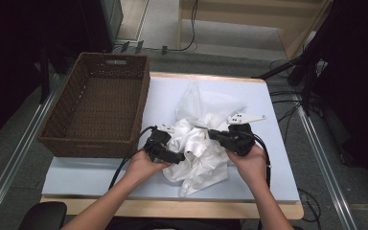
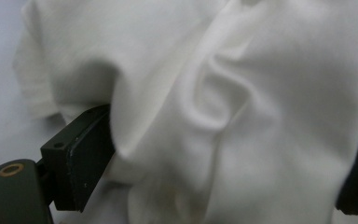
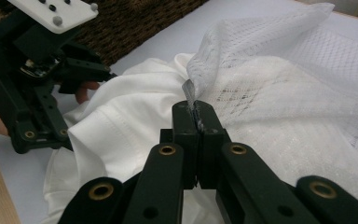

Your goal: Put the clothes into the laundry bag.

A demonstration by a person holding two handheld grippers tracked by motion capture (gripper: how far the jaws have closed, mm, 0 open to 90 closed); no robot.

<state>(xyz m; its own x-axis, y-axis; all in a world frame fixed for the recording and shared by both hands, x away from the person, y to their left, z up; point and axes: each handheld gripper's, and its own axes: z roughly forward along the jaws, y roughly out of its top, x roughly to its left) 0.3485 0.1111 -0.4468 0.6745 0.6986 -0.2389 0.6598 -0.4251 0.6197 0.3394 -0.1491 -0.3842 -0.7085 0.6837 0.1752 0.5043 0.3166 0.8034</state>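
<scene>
Nothing lies in the wicker basket (image 1: 96, 112) beside the white garment (image 1: 199, 153).

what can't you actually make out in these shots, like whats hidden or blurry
- High view: what the white garment is, shirt or otherwise; it lies bunched, and both grippers cover its middle.
- Left gripper view: whether the left gripper is pinching; cloth drapes between its spread jaws, and the right jaw is cut off by the edge.
- Right gripper view: the mesh bag's opening, lost in its folds.
</scene>
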